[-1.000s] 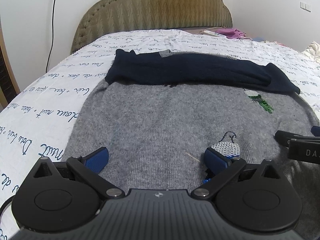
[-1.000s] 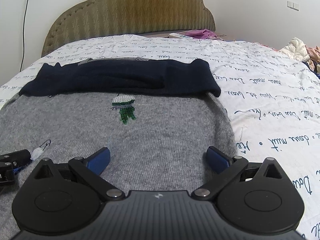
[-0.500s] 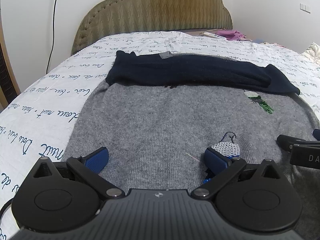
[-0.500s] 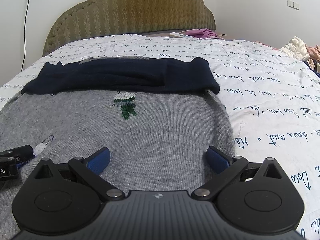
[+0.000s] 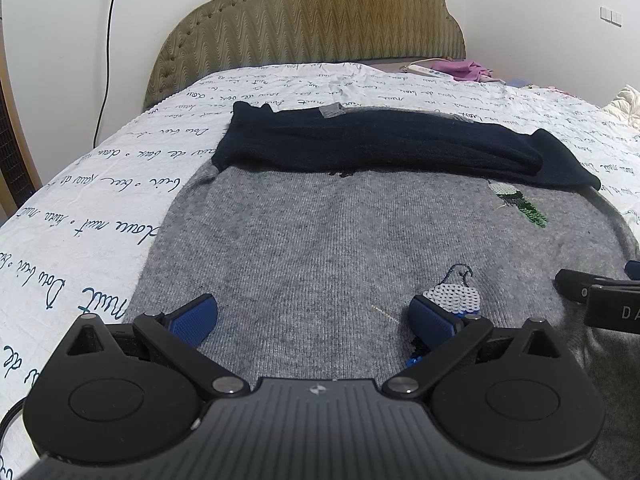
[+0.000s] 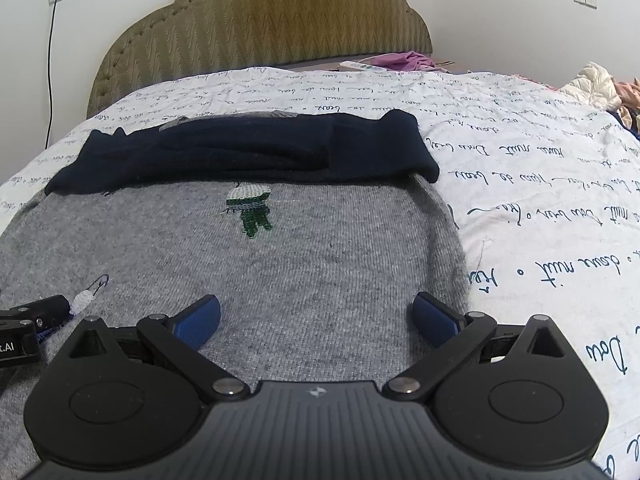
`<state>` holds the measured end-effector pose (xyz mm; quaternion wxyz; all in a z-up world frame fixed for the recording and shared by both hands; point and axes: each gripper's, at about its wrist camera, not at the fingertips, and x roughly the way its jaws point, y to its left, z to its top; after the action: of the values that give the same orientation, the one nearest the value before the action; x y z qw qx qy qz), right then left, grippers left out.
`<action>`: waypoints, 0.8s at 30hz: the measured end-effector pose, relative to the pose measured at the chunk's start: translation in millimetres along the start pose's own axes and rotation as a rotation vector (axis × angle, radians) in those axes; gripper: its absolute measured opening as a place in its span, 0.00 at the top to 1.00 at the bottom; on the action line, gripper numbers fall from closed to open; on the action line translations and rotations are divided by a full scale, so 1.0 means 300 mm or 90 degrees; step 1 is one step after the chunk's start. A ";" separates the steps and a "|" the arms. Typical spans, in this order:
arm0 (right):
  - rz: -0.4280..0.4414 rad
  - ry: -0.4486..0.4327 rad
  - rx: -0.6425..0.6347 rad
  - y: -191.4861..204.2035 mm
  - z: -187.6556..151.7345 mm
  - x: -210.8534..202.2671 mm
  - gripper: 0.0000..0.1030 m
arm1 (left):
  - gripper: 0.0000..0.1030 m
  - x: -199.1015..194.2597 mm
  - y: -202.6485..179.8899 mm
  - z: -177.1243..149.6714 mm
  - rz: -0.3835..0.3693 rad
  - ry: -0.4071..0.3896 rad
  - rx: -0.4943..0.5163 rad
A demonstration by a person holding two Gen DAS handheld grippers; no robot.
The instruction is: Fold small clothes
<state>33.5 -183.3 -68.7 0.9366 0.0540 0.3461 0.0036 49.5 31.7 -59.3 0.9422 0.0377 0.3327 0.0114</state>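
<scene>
On the bed, with its white script-print cover, we see the grey sweater spread flat, body toward us, and its navy sleeves already folded across the far end in a dark band just below the padded headboard. So we judge the sleeve step done; the body fold (near hem up toward the navy band, maybe once more after that) looks left, and nothing is gripped for it yet. Left tool sits low over the near part of the sweater, jaws spread wide, nothing between the blue pads; its right pad is just beside a small beaded white motif on the knit. Right tool is the same: released, wide apart, empty, low over the sweater's near right portion, its right pad close to the sweater's curved side edge. We can't tell if the pads touch the fabric or hang just above. Both tools point forward toward the headboard, roughly level and parallel, side by side; each shows at the edge of the other's view. A green-and-white sequin motif lies nearer the navy band. Pink clothing and a white remote-like object sit at the far end of the bed, and a loose pile of clothes at far right, well apart from the work. Near hem is hidden under the tool bodies, so we can't check how it lies.
</scene>
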 end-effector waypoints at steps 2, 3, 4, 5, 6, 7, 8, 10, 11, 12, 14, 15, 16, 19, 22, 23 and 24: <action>-0.002 -0.001 -0.003 0.003 -0.001 0.000 0.00 | 0.00 0.000 0.000 0.000 0.000 0.000 0.000; -0.002 -0.001 -0.002 0.003 -0.001 -0.001 0.00 | 0.00 0.000 0.000 0.000 0.000 0.000 0.000; -0.001 -0.001 -0.001 0.002 -0.002 -0.001 0.00 | 0.00 0.000 0.001 0.000 -0.001 0.000 0.000; -0.001 -0.001 -0.002 0.002 -0.002 -0.001 0.00 | 0.00 0.000 0.000 0.000 -0.001 0.000 -0.001; -0.001 0.000 -0.002 0.002 -0.002 -0.002 0.00 | 0.00 -0.001 0.001 0.000 -0.001 0.000 -0.001; -0.002 0.001 -0.004 0.004 -0.003 -0.004 0.00 | 0.00 -0.001 0.001 0.000 -0.001 -0.001 -0.001; -0.003 0.001 -0.005 0.006 -0.005 -0.007 0.00 | 0.00 -0.001 0.001 0.000 -0.001 -0.001 -0.001; -0.005 0.001 -0.010 0.011 -0.008 -0.010 0.00 | 0.00 0.000 0.001 0.000 -0.001 -0.001 -0.001; -0.006 0.003 -0.009 0.013 -0.010 -0.013 0.00 | 0.00 0.000 0.001 -0.001 -0.001 -0.001 -0.001; -0.005 0.004 -0.008 0.014 -0.013 -0.018 0.00 | 0.00 0.000 0.001 -0.001 -0.001 0.000 -0.001; -0.005 0.001 -0.008 0.017 -0.022 -0.028 0.00 | 0.00 0.000 0.001 -0.001 0.000 -0.001 0.000; -0.006 -0.001 -0.010 0.020 -0.025 -0.032 0.00 | 0.00 -0.001 0.001 -0.001 0.000 -0.001 0.000; -0.007 -0.003 -0.011 0.022 -0.029 -0.035 0.00 | 0.00 -0.001 0.001 -0.001 0.001 -0.001 0.001; -0.008 -0.005 -0.013 0.024 -0.033 -0.036 0.00 | 0.00 -0.001 0.001 0.000 0.001 -0.001 0.000; -0.008 -0.005 -0.012 0.024 -0.035 -0.035 0.00 | 0.00 0.000 0.001 -0.001 0.000 -0.001 0.000; -0.006 -0.004 -0.011 0.024 -0.037 -0.036 0.00 | 0.00 0.000 0.002 -0.001 -0.001 0.000 -0.001; -0.005 -0.004 -0.009 0.023 -0.037 -0.035 0.00 | 0.00 0.000 0.003 0.000 -0.002 0.000 -0.002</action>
<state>18.5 -175.7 -69.4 0.9381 0.0459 0.3432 0.0022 49.6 32.7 -59.4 0.9423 0.0355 0.3327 0.0108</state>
